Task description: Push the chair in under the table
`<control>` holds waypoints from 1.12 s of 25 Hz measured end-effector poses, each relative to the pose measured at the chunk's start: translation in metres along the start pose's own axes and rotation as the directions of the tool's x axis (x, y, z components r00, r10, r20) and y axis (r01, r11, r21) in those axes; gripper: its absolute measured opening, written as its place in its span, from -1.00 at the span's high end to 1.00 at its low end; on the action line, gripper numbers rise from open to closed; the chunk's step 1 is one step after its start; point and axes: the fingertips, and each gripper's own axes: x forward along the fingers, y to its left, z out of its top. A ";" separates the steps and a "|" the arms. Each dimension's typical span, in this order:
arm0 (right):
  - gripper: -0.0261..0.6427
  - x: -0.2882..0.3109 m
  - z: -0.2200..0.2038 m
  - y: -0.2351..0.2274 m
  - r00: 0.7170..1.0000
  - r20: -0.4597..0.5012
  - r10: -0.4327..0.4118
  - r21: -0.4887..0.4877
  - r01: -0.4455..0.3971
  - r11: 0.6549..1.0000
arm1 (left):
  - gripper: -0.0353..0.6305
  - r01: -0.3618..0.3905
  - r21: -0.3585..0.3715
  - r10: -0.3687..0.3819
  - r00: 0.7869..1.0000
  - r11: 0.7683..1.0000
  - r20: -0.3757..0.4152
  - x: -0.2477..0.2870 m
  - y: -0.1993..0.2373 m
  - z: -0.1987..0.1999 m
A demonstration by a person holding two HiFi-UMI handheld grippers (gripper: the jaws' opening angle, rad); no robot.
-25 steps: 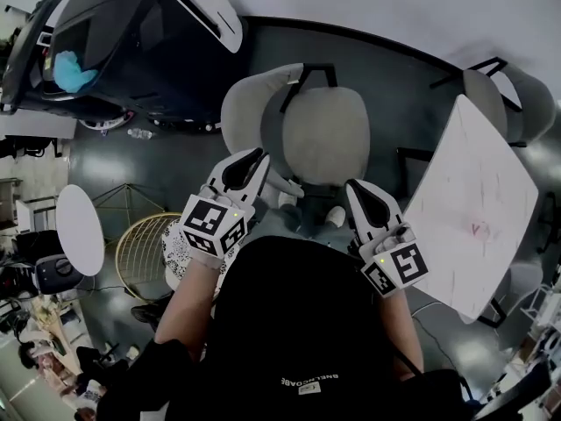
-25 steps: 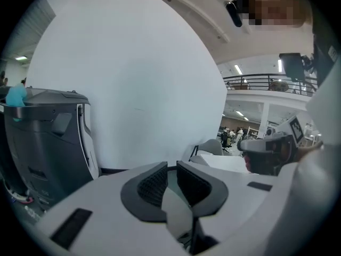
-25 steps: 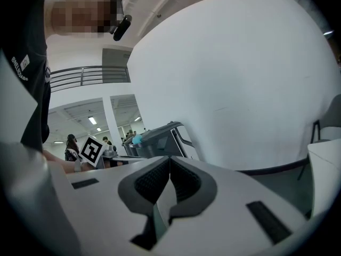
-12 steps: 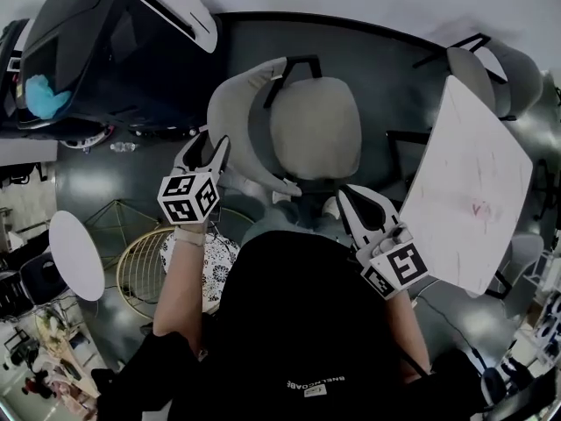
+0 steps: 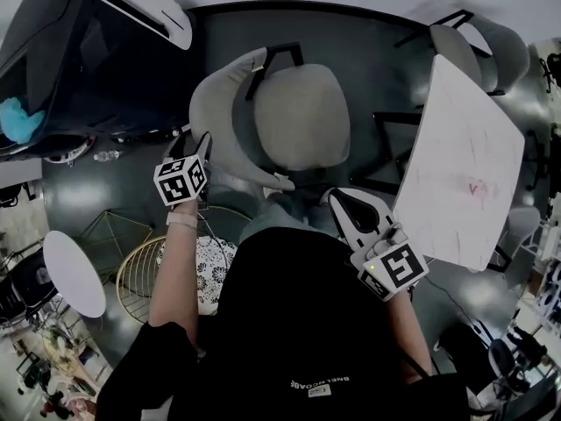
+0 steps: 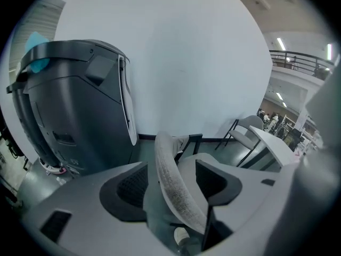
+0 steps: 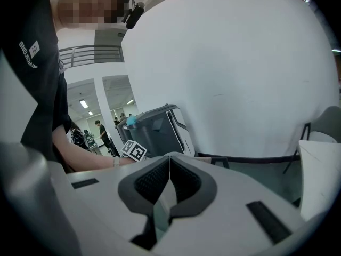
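Observation:
A grey padded chair with a curved backrest stands left of the white table, turned away from it. My left gripper is at the backrest's outer rim. In the left gripper view, its jaws are opening around the backrest rim, and the pads do not press on the rim. My right gripper hangs in front of my body, near the chair's front edge, and touches nothing. Its pads meet, so it is shut with nothing in it.
A big dark grey machine stands at the far left by the wall. A round white side table and a gold wire stool stand left of me. A second grey chair sits beyond the table.
My left gripper swung left and down from in front of my body to the chair's backrest, and its jaws opened. The right gripper barely shifted.

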 end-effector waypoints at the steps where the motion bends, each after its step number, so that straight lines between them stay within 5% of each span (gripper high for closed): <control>1: 0.89 0.000 -0.001 0.000 1.000 -0.006 -0.003 0.003 0.003 1.000 | 0.10 0.000 0.000 0.000 1.000 1.000 -0.012 0.005 0.002 -0.003; 24: 0.89 -0.028 -0.017 -0.042 0.995 -0.036 -0.094 0.075 0.097 0.992 | 0.13 -0.011 0.003 0.011 0.973 1.000 -0.231 0.078 0.004 -0.042; 28: 0.89 -0.034 -0.018 -0.051 0.994 -0.038 -0.101 0.079 0.103 0.991 | 0.24 -0.037 0.071 0.055 0.960 0.997 -0.275 0.078 0.005 -0.045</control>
